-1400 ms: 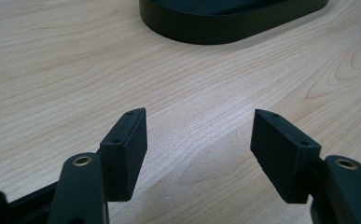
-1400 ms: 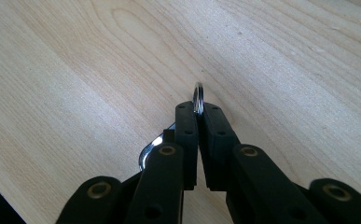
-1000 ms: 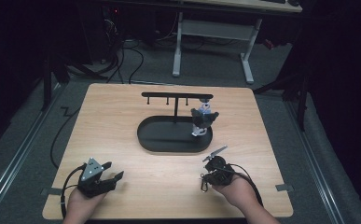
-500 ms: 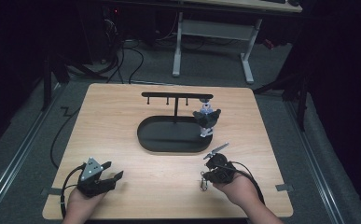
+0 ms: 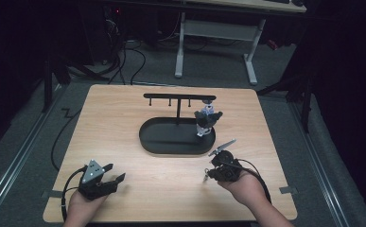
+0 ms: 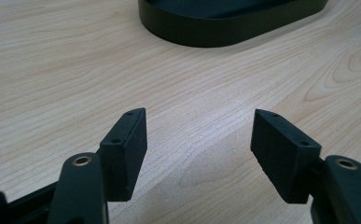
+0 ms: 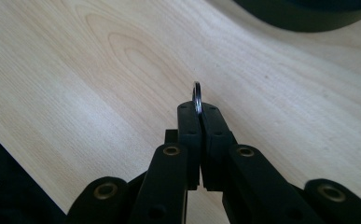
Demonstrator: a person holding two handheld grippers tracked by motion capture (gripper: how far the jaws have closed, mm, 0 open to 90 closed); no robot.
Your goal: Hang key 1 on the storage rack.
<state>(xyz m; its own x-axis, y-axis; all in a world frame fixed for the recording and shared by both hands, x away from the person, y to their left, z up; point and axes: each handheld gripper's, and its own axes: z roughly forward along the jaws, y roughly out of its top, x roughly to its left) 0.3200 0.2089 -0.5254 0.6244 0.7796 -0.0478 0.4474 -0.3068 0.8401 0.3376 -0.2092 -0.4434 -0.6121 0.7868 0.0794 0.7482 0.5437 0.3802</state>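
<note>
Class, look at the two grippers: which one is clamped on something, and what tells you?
The right gripper: its jaws are pressed together on a thin metal ring. The left gripper has its jaws spread wide with nothing between them.

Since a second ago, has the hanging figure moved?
Yes. The figure swung right and up off the black tray, and now hangs closer to the rack's bar.

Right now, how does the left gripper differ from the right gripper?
The left gripper is open and holds nothing; the right gripper is shut on a thin metal ring. The left carries a grey plate; on the right I see none. Both sit near the table's front edge.
</note>
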